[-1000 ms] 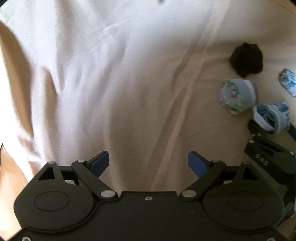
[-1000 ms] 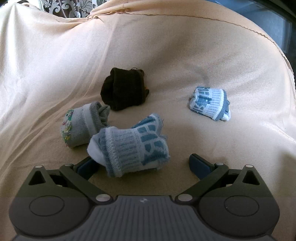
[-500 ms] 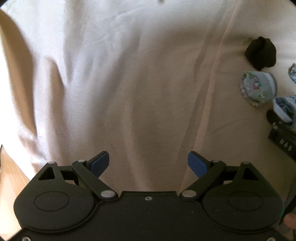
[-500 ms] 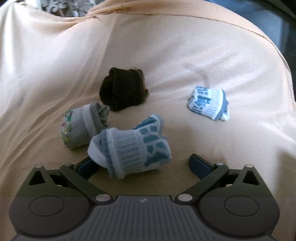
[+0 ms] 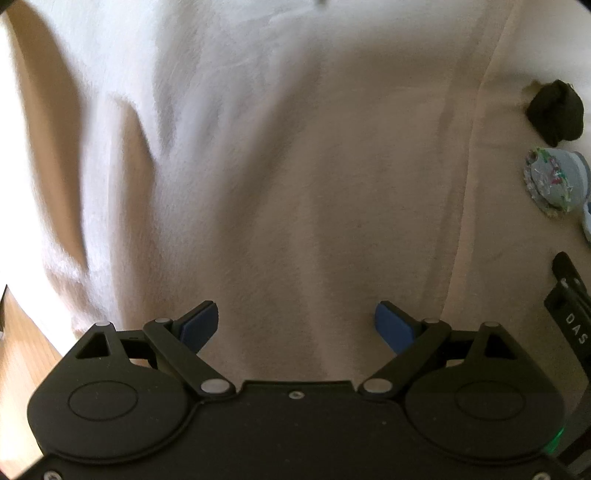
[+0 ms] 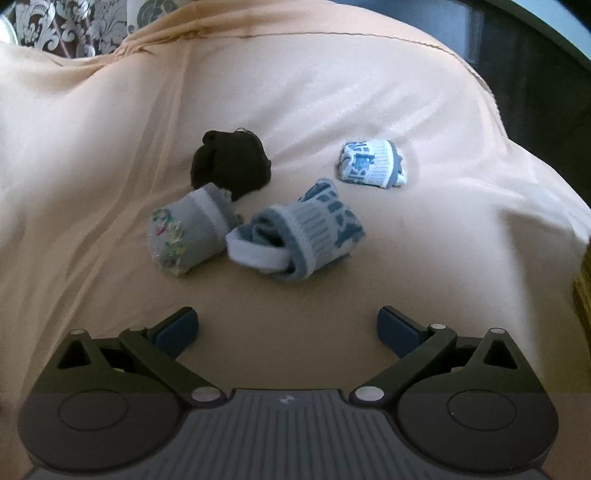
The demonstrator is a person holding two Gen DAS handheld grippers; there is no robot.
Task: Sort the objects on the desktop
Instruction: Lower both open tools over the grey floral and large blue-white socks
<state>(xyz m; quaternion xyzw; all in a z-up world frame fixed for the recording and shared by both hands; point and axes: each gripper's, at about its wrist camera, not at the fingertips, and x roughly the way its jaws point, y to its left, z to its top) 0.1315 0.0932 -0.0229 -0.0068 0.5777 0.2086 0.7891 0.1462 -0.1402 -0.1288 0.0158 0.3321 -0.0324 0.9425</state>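
Note:
Several rolled sock bundles lie on a beige cloth. In the right wrist view a blue-and-white bundle lies ahead of my open, empty right gripper, clear of its fingers. A grey bundle touches it on the left, a black bundle lies behind, and a second blue-and-white bundle lies apart at the back right. My left gripper is open and empty over bare cloth. The black bundle and grey bundle show at its far right.
The right gripper's black body shows at the right edge of the left wrist view. A wooden floor shows past the cloth's left edge. A patterned fabric lies beyond the cloth's far edge, and a dark surface at the far right.
My right gripper has drawn back from the blue-and-white bundle, which now lies free on the cloth ahead of the fingers. My left gripper has swung left, so the socks slid to the view's right edge.

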